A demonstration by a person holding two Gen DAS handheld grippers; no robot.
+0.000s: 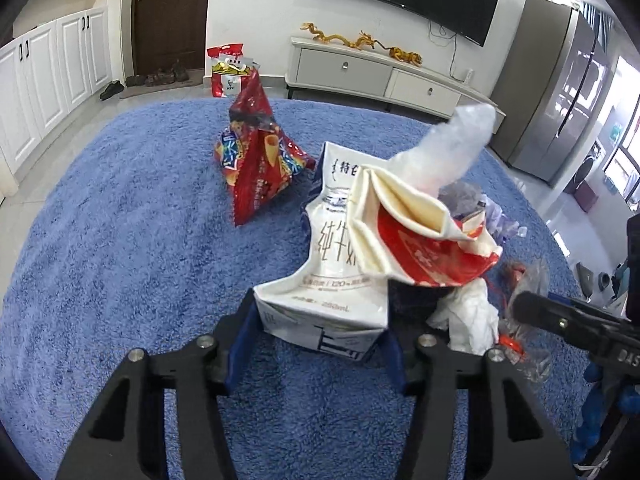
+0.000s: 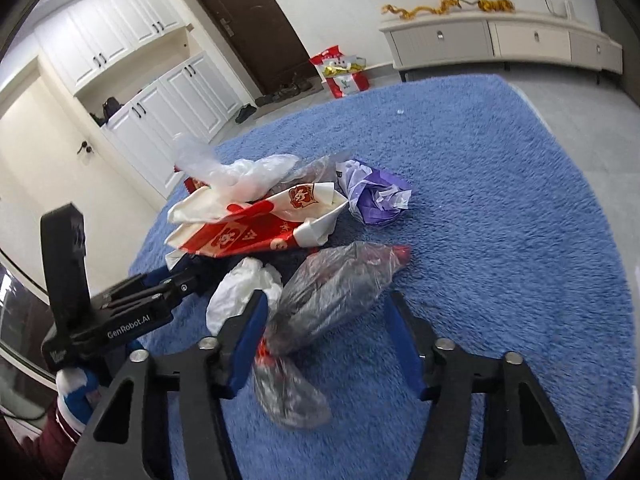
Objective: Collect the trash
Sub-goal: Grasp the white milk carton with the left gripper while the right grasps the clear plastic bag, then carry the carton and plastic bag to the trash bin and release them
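All the trash sits in one heap on the blue rug [image 2: 500, 184], with plenty of bare rug open to the right of it in the right wrist view and to the left of it in the left wrist view. The left gripper [image 1: 320, 320] has its jaws clamped on the white milk carton [image 1: 324, 280], a blue pad pressed on each side of the carton's near end. A red-and-white paper box [image 1: 420, 248] leans over the carton, and a red snack bag [image 1: 256, 160] stands apart, further out on the rug. The right gripper [image 2: 328, 316] straddles a crinkly clear plastic bag [image 2: 340, 284] (left pad seems to touch it, right pad stands clear, so jaws apart). A purple wrapper [image 2: 376, 196] lies at the heap's far edge. The rug's far edge stops short of the TV cabinet [image 2: 500, 40].
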